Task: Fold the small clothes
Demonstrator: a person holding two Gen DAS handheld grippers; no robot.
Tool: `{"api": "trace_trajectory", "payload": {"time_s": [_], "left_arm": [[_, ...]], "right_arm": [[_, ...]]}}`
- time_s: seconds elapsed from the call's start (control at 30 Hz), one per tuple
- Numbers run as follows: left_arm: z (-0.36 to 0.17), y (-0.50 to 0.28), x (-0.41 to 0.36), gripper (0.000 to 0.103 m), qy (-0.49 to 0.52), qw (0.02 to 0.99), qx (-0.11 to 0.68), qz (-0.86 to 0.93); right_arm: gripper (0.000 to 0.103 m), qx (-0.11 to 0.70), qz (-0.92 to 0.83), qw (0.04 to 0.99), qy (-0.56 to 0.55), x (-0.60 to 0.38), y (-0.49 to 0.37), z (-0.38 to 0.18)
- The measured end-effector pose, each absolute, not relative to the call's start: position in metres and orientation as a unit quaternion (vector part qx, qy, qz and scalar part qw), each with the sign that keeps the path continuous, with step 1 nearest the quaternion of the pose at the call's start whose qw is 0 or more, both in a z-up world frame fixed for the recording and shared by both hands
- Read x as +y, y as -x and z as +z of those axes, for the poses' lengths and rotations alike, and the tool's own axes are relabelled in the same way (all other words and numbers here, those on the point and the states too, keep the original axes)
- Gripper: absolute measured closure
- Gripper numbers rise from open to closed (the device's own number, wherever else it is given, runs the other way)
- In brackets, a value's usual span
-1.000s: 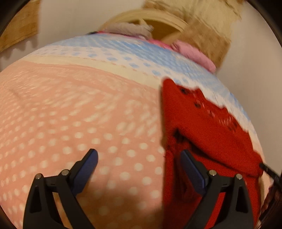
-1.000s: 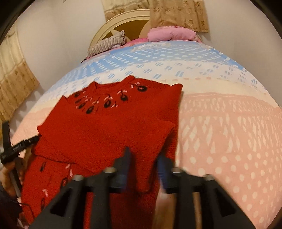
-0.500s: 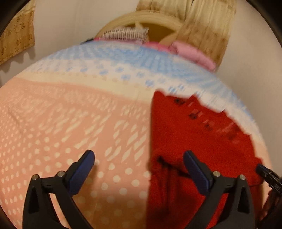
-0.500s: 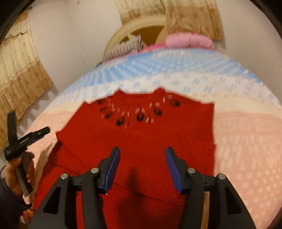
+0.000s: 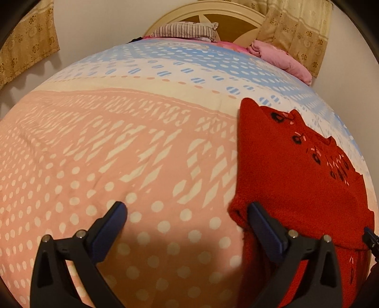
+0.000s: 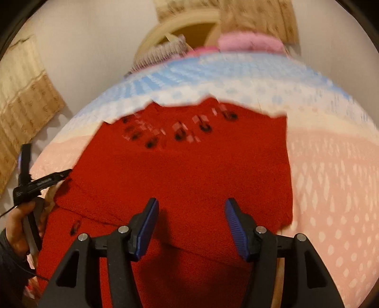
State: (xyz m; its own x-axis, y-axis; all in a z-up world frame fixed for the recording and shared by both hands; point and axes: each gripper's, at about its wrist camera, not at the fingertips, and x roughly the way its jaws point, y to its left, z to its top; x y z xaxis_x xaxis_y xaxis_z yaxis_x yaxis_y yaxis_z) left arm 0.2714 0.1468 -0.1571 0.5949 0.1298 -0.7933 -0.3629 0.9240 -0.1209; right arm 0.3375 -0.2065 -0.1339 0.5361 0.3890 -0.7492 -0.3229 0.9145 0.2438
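Observation:
A red knitted sweater (image 6: 189, 170) with black and pink flowers near the neck lies flat on the bed, a sleeve folded across its body. It fills the middle of the right wrist view and lies at the right in the left wrist view (image 5: 296, 180). My right gripper (image 6: 190, 225) is open and empty above the sweater's lower part. My left gripper (image 5: 187, 227) is open and empty over the pink bedspread (image 5: 94, 154), its right finger next to the sweater's folded left edge.
The bed has a pink, cream and blue patterned cover (image 6: 331, 165). A striped pillow (image 5: 187, 29) and a pink bundle (image 5: 281, 59) lie by the headboard (image 5: 206, 11). A hand holding the other gripper (image 6: 26, 201) shows at the left edge of the right wrist view.
My right gripper has opened, let go of the folded sleeve and moved over the sweater. The left gripper has stayed open and drawn back a little.

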Motion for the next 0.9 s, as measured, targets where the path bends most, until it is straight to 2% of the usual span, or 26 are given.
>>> {"api": "trace_trajectory", "payload": {"time_s": [0.2,0.47,0.9], "left_arm": [[-0.159,-0.265,0.145,0.000,0.123,0.880,0.434,0.149],[-0.153,-0.251,0.149,0.000,0.146,0.890,0.411,0.129],[-0.144,-0.237,0.121,0.000,0.092,0.904,0.403,0.109]], "right_arm": [[0.043,0.429,0.212,0.877,-0.038,-0.214,-0.316,-0.139],[0.025,0.423,0.222,0.878,-0.022,-0.207,-0.308,-0.143],[0.023,0.422,0.218,0.880,-0.009,-0.203,-0.302,-0.143]]}}
